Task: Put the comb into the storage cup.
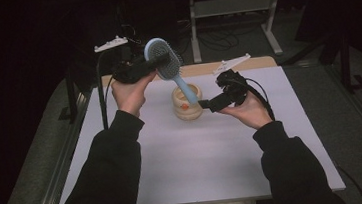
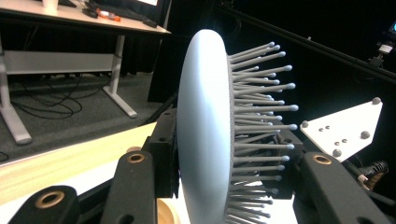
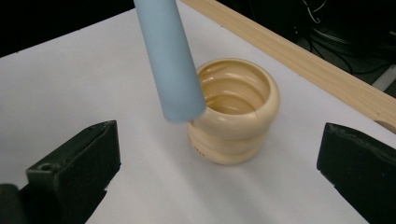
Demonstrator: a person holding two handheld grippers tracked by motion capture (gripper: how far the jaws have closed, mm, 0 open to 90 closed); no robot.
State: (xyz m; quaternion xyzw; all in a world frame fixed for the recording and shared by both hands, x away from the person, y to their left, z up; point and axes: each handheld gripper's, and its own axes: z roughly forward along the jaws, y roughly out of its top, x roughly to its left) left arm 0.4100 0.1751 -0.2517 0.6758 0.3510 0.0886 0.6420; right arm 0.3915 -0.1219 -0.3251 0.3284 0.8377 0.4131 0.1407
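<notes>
High view: left gripper [image 1: 157,63] clamped on head of blue hairbrush [image 1: 165,63], raised above white table [image 1: 214,154]; handle slanting down over cream ribbed cup [image 1: 187,101] at table centre. Right gripper [image 1: 208,104] just beside cup, jaws spread.

Left gripper view: jaws pressed on brush head, back and bristle side.

Right gripper view: jaws wide apart, holding nothing; handle end at cup rim.
</notes>
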